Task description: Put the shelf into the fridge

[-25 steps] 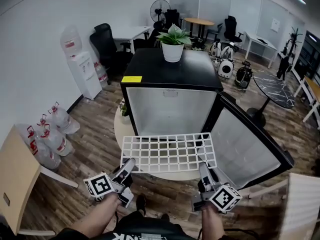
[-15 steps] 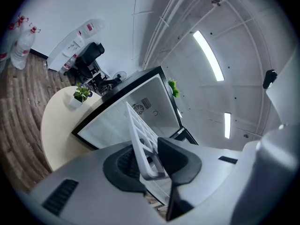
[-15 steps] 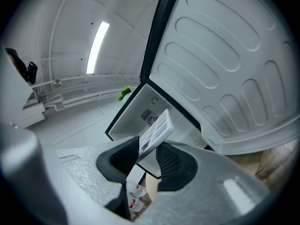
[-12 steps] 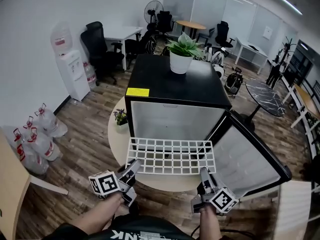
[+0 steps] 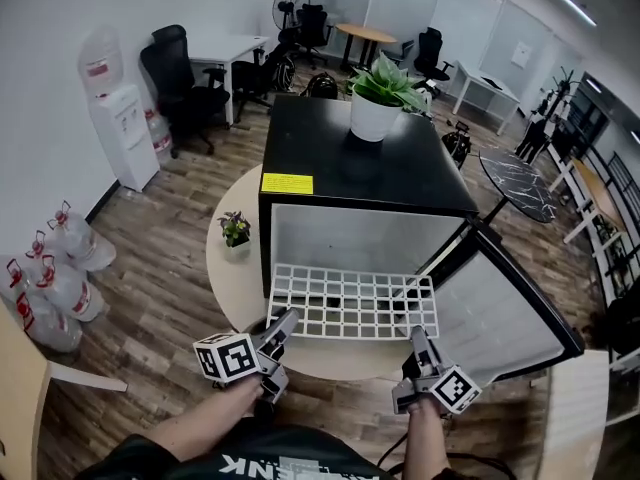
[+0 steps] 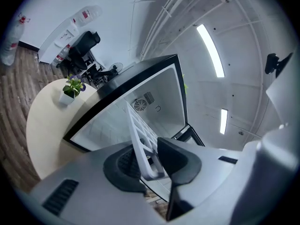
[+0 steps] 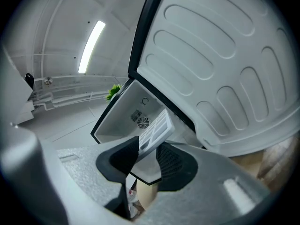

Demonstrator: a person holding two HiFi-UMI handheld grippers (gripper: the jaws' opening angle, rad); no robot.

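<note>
Left gripper [image 5: 284, 321] and right gripper [image 5: 417, 337] each pinch the white wire shelf [image 5: 350, 301], level at the open mini fridge [image 5: 360, 163] front.

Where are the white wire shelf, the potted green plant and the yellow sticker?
White wire shelf [image 5: 352, 302]: head view, grid middle.
Potted green plant [image 5: 372, 121]: head view, white pot.
Yellow sticker [image 5: 287, 183]: head view, its middle.

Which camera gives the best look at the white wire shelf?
The head view: the whole shelf shows, held at the open fridge. The left gripper view shows it edge-on between that gripper's fingers; the right gripper view shows one corner.
</note>
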